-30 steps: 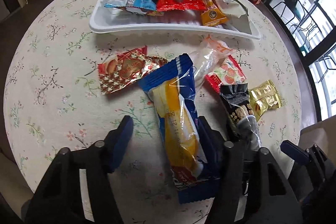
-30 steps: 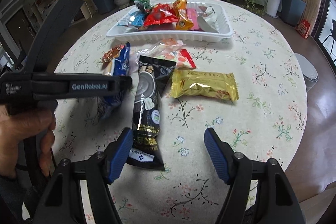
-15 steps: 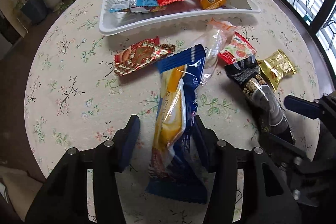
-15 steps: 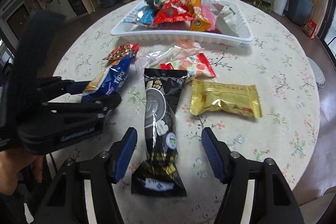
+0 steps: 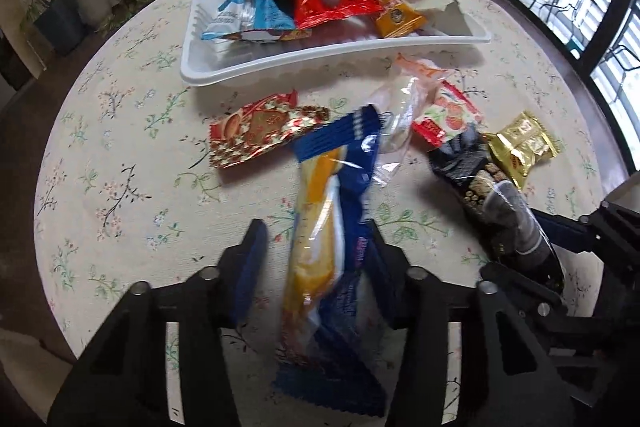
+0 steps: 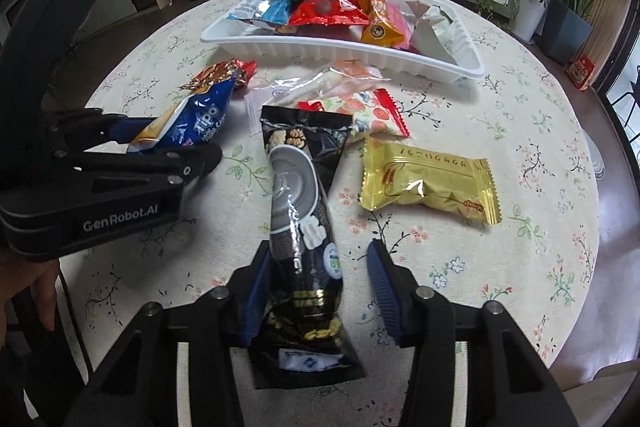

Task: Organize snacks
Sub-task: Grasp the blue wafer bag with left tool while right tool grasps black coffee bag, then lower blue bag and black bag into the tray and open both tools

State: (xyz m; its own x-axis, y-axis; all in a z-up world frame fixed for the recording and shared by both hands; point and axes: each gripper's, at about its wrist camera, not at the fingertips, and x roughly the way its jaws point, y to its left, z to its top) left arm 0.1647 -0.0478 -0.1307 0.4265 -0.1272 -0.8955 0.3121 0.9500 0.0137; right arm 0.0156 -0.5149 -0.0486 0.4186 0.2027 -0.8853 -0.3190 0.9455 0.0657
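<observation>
Both claws have just been closing on snack packets lying on the floral worktop (image 6: 520,99): the left claw (image 5: 316,259) narrowed around a blue-and-yellow Tipo packet (image 5: 332,227), touching only its right side, the right claw (image 6: 316,269) around a black packet (image 6: 300,211), its right pad clear. Slippery film could slide free before either reaches the white tray (image 6: 320,47).

Round floral-clothed table (image 6: 500,115), white tray (image 6: 320,53), gold packet (image 6: 428,183), red-patterned packet (image 5: 260,129)
</observation>
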